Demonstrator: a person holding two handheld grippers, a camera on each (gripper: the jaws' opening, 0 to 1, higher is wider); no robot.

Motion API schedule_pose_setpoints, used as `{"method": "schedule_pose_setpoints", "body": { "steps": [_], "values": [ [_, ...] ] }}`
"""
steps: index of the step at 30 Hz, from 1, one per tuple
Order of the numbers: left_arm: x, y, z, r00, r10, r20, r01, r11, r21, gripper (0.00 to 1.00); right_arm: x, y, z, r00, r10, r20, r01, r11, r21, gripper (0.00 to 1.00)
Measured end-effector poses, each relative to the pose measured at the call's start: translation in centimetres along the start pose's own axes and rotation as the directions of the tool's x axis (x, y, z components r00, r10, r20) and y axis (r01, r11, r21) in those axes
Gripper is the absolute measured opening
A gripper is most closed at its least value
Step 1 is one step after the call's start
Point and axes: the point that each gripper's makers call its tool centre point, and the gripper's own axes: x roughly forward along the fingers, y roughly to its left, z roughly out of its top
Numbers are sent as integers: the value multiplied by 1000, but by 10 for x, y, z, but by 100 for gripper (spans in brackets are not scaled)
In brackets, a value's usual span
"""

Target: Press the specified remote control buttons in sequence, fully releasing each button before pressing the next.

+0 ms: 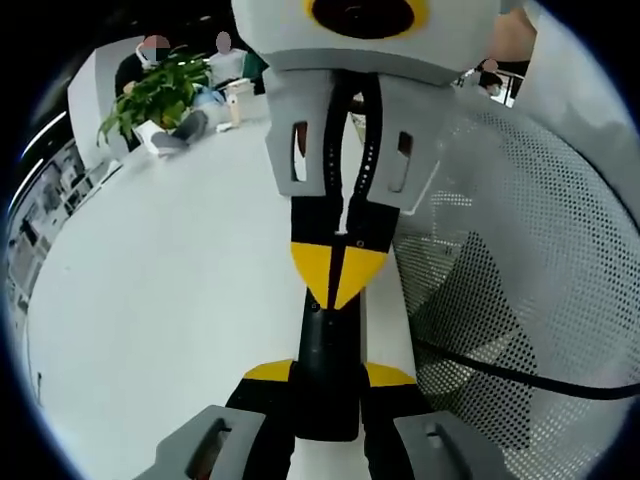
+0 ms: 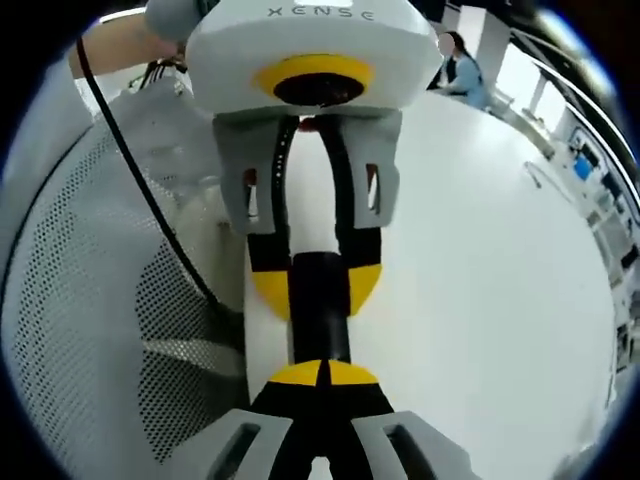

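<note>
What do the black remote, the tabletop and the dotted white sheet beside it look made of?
The remote looks like black plastic, seemingly matte, with no glare. The tabletop looks like smooth white laminate or similar, an even sheen. The dotted sheet is white perforated mesh, fabric or plastic unclear, with regular small holes.

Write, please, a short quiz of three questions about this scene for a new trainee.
1. True or false: the left gripper has its jaws on both sides of the black remote.
2. The right gripper is: A) wide open; B) shut, with its tips at the remote's end; C) holding a cup.
3. Fill in: a green ___ stands at the far end of the white table.
Key: 1 true; 2 B; 3 plant.
</note>
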Motion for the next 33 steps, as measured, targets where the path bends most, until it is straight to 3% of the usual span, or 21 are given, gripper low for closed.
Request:
{"method": "schedule_pose_setpoints", "body": {
  "steps": [10,15,16,17,18,19,22,33],
  "values": [
    [-1,1,0,1000,-5,9,5,1000,-6,23,2,-3,1,1000,-7,-1,7,1000,-5,0],
    [-1,2,0,1000,-7,10,7,1000,-4,23,0,-4,1,998,15,61,-23,990,138,0],
    [0,2,0,1000,-6,12,6,1000,-4,23,-1,-7,1,998,-2,65,-9,987,163,0],
    [-1,2,0,1000,-5,12,5,1000,-4,23,-3,-19,-3,996,-75,37,69,988,141,0],
    [-1,2,0,1000,-3,13,3,1000,-5,23,-5,-29,-10,991,-131,-14,131,991,41,0],
    [-1,2,0,1000,-1,13,1,1000,-5,23,-3,-29,-11,991,-130,-23,130,991,23,0],
    [-1,2,0,1000,0,15,0,1000,-5,23,3,-16,-2,999,-10,37,5,990,143,0],
    [0,1,0,1000,-6,15,6,1000,-6,23,2,-17,-2,996,84,24,-86,983,164,0]
  ]
}}
